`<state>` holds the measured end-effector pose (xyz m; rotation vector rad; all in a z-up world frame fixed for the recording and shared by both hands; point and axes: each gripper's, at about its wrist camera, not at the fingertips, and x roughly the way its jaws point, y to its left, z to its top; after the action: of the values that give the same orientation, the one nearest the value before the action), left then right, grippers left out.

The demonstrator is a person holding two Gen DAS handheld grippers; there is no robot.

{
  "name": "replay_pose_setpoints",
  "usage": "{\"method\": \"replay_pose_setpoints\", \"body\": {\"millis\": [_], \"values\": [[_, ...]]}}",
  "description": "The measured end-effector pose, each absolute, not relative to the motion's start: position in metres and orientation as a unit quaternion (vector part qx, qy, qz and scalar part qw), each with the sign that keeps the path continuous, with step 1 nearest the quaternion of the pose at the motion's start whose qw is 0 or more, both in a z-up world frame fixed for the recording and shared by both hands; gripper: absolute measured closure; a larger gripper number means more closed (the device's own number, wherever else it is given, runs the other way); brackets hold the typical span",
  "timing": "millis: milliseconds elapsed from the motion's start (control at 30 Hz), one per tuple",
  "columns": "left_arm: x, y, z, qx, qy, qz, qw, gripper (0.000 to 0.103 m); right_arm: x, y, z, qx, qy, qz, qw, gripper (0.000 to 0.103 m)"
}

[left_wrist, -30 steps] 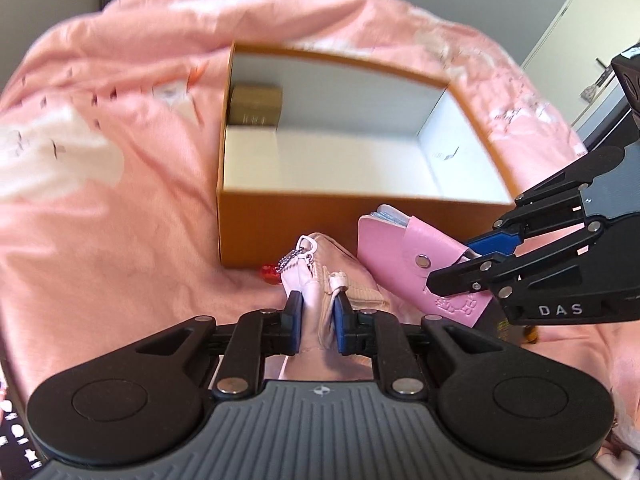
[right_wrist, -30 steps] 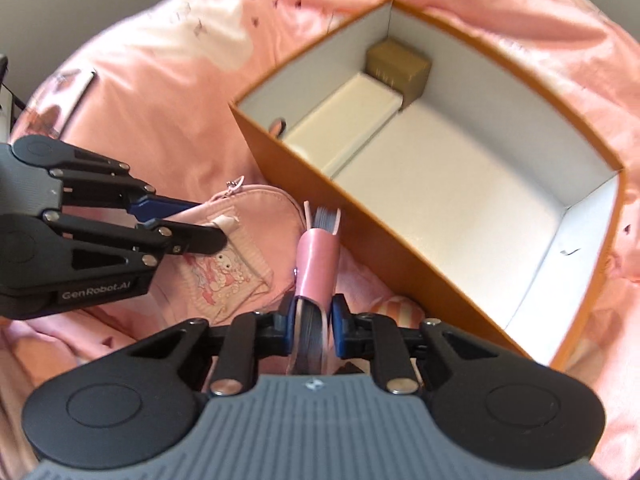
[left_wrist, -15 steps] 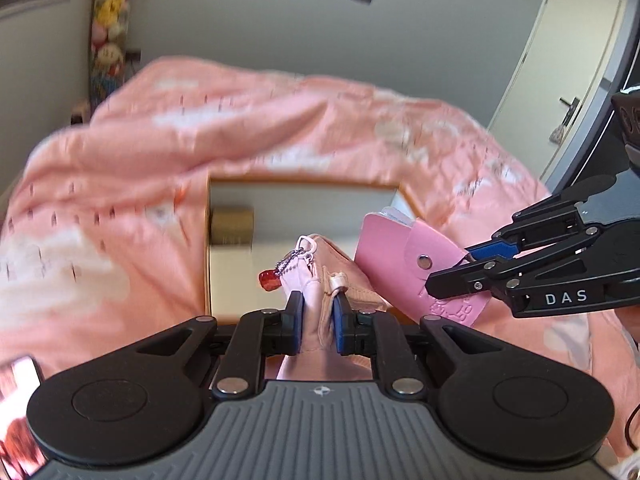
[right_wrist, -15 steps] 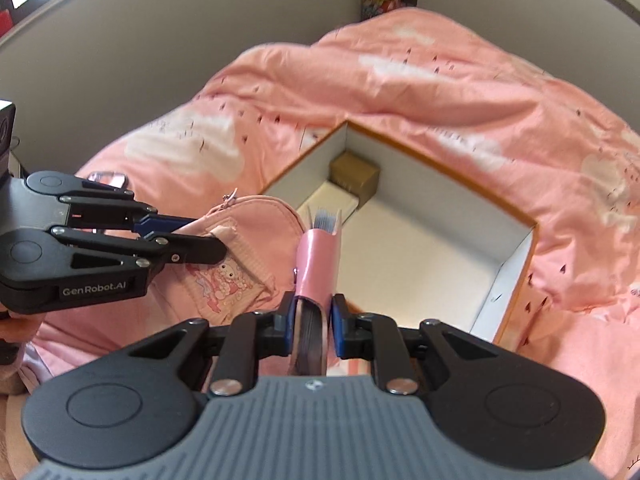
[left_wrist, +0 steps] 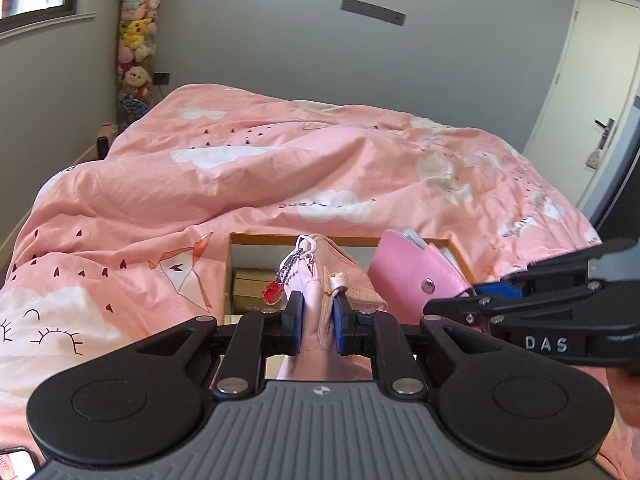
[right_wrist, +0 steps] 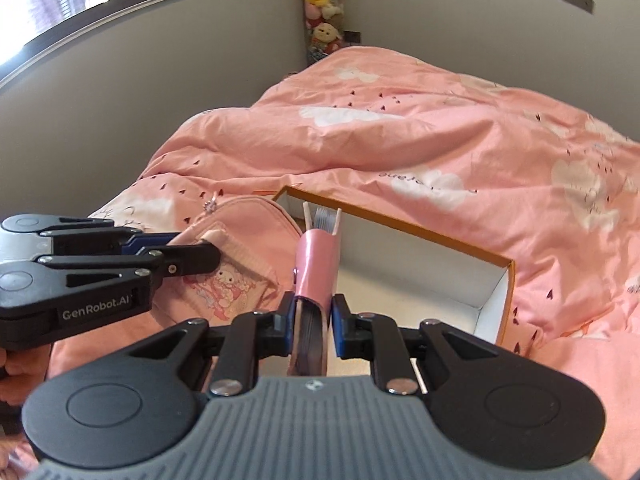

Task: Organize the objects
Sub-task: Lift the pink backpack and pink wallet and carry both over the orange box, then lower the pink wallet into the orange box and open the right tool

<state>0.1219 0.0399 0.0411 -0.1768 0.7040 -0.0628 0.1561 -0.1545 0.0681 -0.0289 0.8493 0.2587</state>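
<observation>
Left hand-held gripper (left_wrist: 316, 322): jaws clamped tight on the pink pouch (left_wrist: 320, 280), pinched at its upper edge nr the zip. Pouch is soft, so a thin fold of fabric is all the pads have; its red charm (left_wrist: 273, 293) dangles free on a bead chain beside the left pad. Pouch is off the bed, over the near part of the box.

Right hand-held gripper (right_wrist: 312, 326): jaws closed on the pink wallet (right_wrist: 316, 264), gripped edge-on across its thickness w/ the snap flap facing left. Held that way the stiff covers take the squeeze and the cards inside stay put.

Orange box (right_wrist: 502, 304): open, white inside, resting on the bed's pink duvet (right_wrist: 440, 128), just ahead of and below both items. A small brown carton (left_wrist: 244, 288) sits in the far left corner; the rest of the floor looks free, though pouch and wallet hide part of it.

Assessment: both items are clear of the rim, so each can go down w/o snagging the wall. Risk: the charm could catch the rim; the pouch may slump once let go.
</observation>
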Motion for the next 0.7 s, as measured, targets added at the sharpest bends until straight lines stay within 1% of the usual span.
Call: {"method": "replay_pose_setpoints", "body": {"millis": [133, 433, 700], "values": [[0.133, 0.044, 0.024, -0.087, 0.349, -0.005, 0.933, 0.086, 0.174, -0.153, 0.038, 0.0, 0.426, 0.104, 0.899, 0.084], [0.143, 0.05, 0.005, -0.062, 0.354, 0.019, 0.933, 0.086, 0.206, -0.157, -0.029, 0.087, 0.493, 0.086, 0.861, 0.084], [0.151, 0.059, -0.006, -0.069, 0.367, 0.023, 0.927, 0.086, 0.219, -0.153, -0.062, 0.179, 0.527, 0.126, 0.821, 0.084]]}}
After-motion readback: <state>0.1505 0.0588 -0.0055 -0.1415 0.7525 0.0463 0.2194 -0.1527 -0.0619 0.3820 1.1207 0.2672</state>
